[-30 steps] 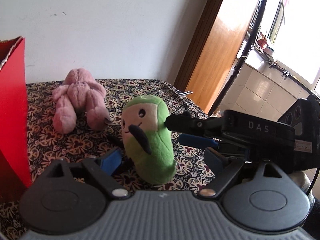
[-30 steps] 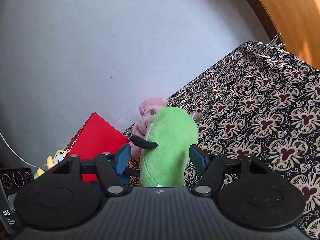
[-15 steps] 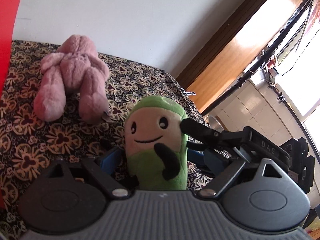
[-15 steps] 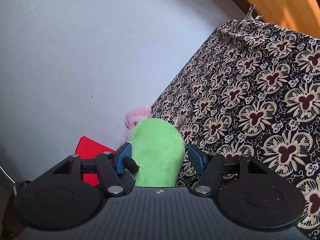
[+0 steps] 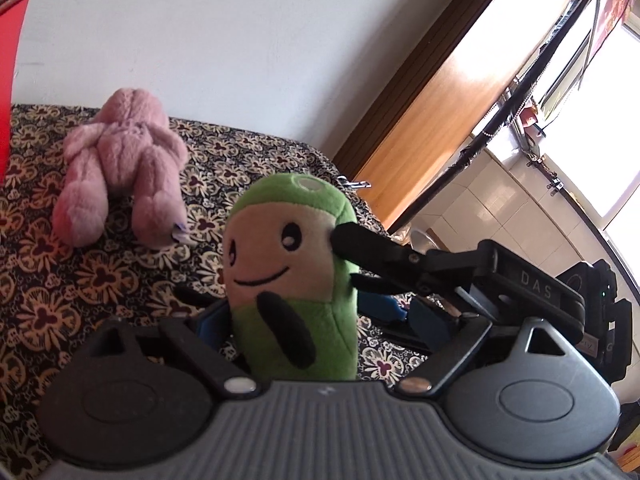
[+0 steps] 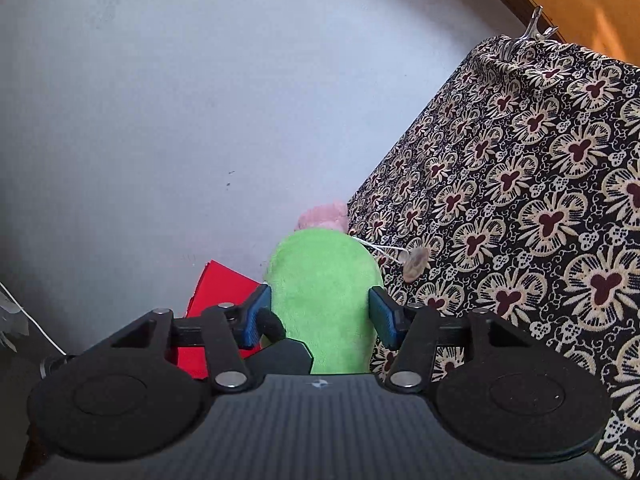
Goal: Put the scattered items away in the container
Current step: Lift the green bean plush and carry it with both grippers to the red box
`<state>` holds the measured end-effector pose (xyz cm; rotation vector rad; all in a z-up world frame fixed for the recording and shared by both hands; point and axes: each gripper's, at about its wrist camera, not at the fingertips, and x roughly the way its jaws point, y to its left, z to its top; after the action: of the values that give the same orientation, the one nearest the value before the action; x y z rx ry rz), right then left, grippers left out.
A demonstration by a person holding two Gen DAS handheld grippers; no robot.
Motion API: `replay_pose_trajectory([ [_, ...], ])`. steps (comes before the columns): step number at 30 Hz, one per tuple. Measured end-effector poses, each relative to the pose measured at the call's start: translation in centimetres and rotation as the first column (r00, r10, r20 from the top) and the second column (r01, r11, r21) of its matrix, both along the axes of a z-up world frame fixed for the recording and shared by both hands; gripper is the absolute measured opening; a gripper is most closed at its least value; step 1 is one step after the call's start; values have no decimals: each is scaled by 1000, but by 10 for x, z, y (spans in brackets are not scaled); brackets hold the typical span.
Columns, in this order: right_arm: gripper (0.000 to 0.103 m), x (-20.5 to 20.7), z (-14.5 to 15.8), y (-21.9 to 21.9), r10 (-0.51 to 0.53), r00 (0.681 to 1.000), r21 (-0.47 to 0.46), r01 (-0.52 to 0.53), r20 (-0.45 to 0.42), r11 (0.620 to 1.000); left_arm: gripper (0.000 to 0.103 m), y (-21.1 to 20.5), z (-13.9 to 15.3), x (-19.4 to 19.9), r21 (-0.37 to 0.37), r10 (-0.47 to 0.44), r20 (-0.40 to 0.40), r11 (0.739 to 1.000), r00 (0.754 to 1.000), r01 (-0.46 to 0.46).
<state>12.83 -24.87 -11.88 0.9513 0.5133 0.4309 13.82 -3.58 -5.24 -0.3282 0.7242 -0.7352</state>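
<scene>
A green plush toy [image 5: 296, 280] with a smiling face stands upright on the patterned cloth [image 5: 60, 280]. My right gripper [image 6: 320, 312] reaches in from the right [image 5: 346, 258]. Its jaws are closing, and both blue pads [image 6: 256, 314] touch the green plush toy [image 6: 324, 280] on its flanks. The toy's lower body also sits between the fingers of my left gripper [image 5: 316, 320], which stands open with its right pad clear of the toy. A pink plush toy [image 5: 120, 168] lies face down further back. The red container [image 5: 10, 80] stands at the far left, and a corner of the red container [image 6: 220, 292] shows beyond the toy.
A white wall runs behind the table. A metal clip [image 6: 528, 36] pins the cloth at the far corner. A wooden door frame [image 5: 440, 100] and a tiled counter under a window lie to the right. A small round tag on a string [image 6: 416, 264] lies beside the green toy.
The right jaws have narrowed onto the green toy, and that view has rolled. The left gripper has come closer, with the toy now between its fingers and facing its camera.
</scene>
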Motion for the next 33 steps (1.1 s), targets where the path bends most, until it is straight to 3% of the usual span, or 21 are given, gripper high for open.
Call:
replay_pose_trajectory([
  [6,56,-10,20,5,10,998,47,-13,60,999,91,11,27,-25,-13,21,82,1000,996,-20],
  [13,56,-4,50,46,90,985,31,-96,149,995,91,53,58,-49,-32,127,176,992,976,-123],
  [21,57,22,80,119,218,947,17,-228,238,974,92,117,89,-59,-58,277,253,961,927,-272],
  [27,57,41,103,175,303,913,19,-320,274,947,94,163,105,-55,-66,390,295,919,872,-389],
  [33,57,58,113,221,358,906,68,-382,227,922,94,206,104,-42,-29,470,293,875,832,-484],
])
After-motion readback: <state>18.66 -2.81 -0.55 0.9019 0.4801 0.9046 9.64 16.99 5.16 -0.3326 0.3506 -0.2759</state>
